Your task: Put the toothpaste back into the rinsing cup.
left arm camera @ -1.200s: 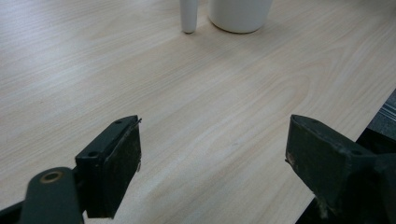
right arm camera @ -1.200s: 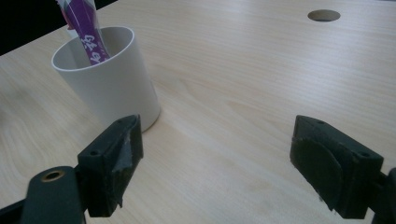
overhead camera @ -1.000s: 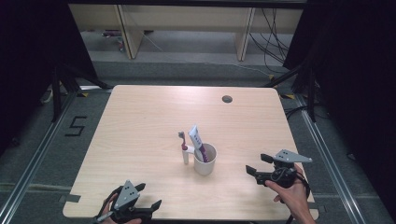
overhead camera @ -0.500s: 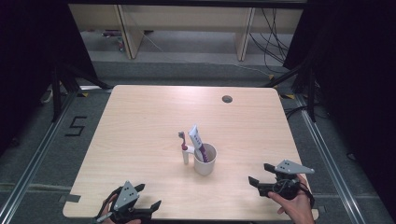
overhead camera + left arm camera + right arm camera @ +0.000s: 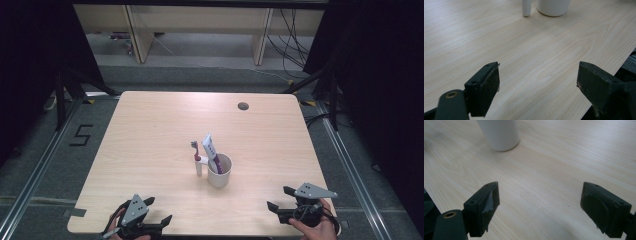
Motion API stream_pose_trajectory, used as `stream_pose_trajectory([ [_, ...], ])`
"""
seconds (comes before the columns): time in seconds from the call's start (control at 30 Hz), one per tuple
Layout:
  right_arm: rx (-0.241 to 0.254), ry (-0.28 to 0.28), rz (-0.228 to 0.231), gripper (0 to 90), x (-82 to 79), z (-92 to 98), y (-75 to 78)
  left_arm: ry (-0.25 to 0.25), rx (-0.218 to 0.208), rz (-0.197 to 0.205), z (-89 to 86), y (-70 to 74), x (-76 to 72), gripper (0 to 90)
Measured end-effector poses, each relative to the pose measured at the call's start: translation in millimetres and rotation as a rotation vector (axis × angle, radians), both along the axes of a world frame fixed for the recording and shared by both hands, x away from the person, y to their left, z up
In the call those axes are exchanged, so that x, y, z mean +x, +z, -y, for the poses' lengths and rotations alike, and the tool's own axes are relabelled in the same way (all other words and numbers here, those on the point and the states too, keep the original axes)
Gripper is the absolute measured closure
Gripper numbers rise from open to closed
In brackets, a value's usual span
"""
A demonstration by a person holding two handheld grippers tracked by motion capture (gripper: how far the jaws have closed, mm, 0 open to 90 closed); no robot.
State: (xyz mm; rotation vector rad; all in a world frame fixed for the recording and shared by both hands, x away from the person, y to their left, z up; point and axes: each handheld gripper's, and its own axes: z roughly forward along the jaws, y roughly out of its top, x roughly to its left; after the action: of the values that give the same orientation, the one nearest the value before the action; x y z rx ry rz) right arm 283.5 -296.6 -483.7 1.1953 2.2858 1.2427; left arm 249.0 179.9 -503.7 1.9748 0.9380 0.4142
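Note:
A white cup [image 5: 220,171] stands near the middle of the wooden table [image 5: 150,130], holding a white and purple toothpaste tube [image 5: 210,150]. A toothbrush [image 5: 196,159] with a white handle stands against the cup's left side. My left gripper [image 5: 159,214] rests open at the table's front left edge, with nothing between its jaws; its own view shows the cup's base [image 5: 553,7] and the handle's foot [image 5: 526,8] far ahead. My right gripper [image 5: 280,199] is open at the front right edge, jaws wide and empty, the cup [image 5: 499,135] ahead to its left.
A small dark round hole [image 5: 243,106] marks the table's far right part. Beyond the table stand wooden shelf frames [image 5: 140,30] and loose cables [image 5: 290,35] on the floor. Dark curtains line both sides.
My right gripper has drawn back toward the front edge of the table and sunk lower. The left gripper, the cup and its contents have stayed still.

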Motion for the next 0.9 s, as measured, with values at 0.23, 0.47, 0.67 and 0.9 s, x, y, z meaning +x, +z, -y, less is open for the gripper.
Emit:
stream_pose_trajectory([
  [0.23,-0.012,-0.012,-0.022,16.7,-7.5,1.4,-3.7,-0.003,0.007,0.002,-1.0,-0.2,0.7,18.0],
  [0.47,-0.026,-0.006,-0.037,16.4,-12.4,3.6,-5.8,0.005,-0.002,0.002,-0.1,0.4,-0.1,18.0],
  [0.67,-0.052,-0.018,-0.033,16.5,-15.0,5.6,-8.0,0.006,0.0,0.002,-0.1,0.1,-0.2,18.0],
  [0.9,-0.078,-0.009,-0.048,16.5,-18.8,5.9,-10.4,-0.001,0.001,0.005,-1.6,0.1,0.7,18.0],
])
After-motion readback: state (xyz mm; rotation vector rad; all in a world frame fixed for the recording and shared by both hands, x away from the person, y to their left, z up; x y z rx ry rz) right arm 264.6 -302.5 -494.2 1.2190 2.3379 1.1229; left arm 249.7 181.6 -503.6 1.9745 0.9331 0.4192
